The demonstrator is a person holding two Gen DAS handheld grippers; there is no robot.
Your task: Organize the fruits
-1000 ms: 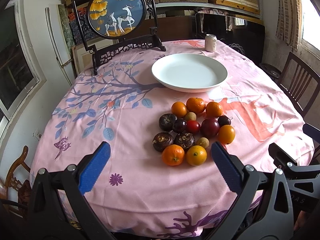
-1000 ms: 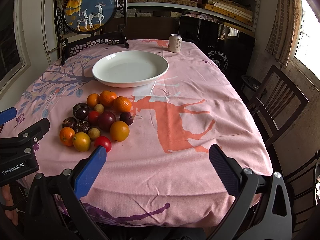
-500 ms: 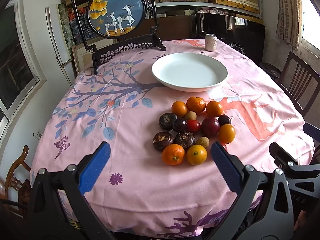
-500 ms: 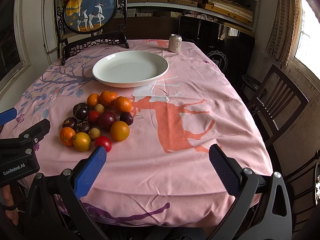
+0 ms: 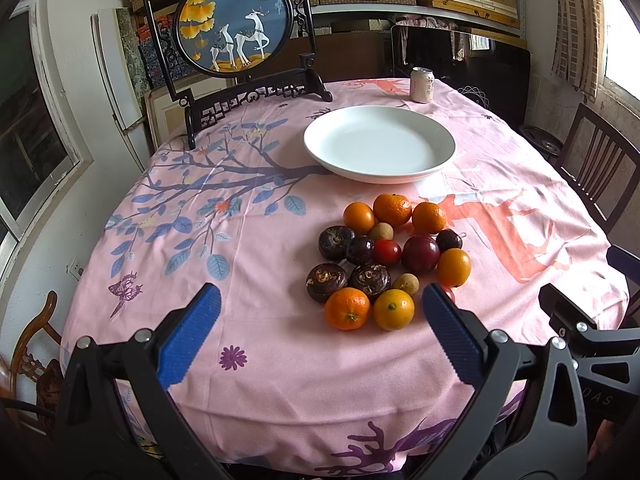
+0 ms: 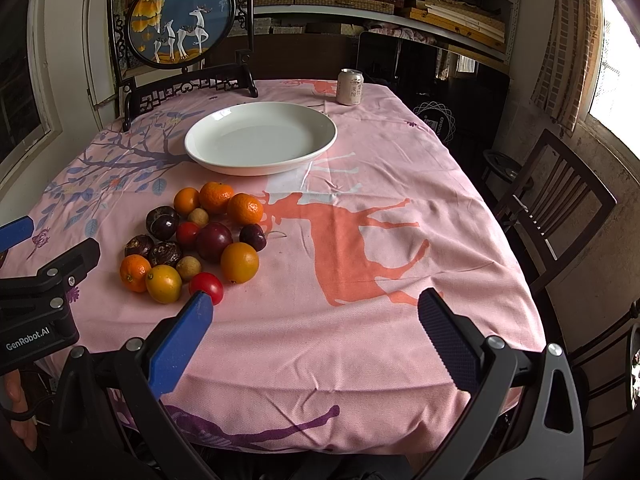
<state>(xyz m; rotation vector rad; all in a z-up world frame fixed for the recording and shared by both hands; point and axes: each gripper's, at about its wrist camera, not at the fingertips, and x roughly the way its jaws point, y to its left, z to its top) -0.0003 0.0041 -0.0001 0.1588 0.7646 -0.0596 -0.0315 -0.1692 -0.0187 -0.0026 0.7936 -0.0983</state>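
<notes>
Fruit: loose cluster [image 5: 386, 258] on the pink cloth [image 5: 260, 240], near side of the table, all pieces touching or just beside each other.
Far row: three oranges [image 5: 393, 209], side by side, closest to the plate.
Middle: dark plum [image 5: 420, 253] with a small red tomato [image 5: 387, 251] to its left; dark round fruits [image 5: 335, 242] further left; one small dark fruit [image 5: 449, 239] on the right.
Near row: two brown ridged fruits [image 5: 327, 281], a mandarin [image 5: 347, 308] and a yellow-orange citrus [image 5: 393, 309] at the front edge.
Small tan fruits: one [image 5: 381, 231] behind the tomato, one [image 5: 405, 283] behind the citrus.
Stray tomato: second red one [image 6: 206, 287] at the near right of the cluster, just past the right tool's left fingertip in the right wrist view.
Plate: white, shallow [image 5: 440, 136], beyond the fruit, nothing in it.
Can: pale drink can [image 5: 422, 85], upright, far edge behind the plate.
Screen: round deer panel in a dark stand [image 5: 234, 26], far left corner of the table.
Left gripper [image 5: 320, 320]: jaws spread wide, holding nothing, above the near table edge; cluster just ahead, toward its right finger.
Right gripper [image 6: 314, 318]: jaws spread wide, holding nothing, over bare cloth; cluster ahead to its left.
Chair: dark wooden [image 6: 556, 204], right of the table.
Hand: part of one [image 6: 18, 412] on the left tool, low left in the right wrist view.
</notes>
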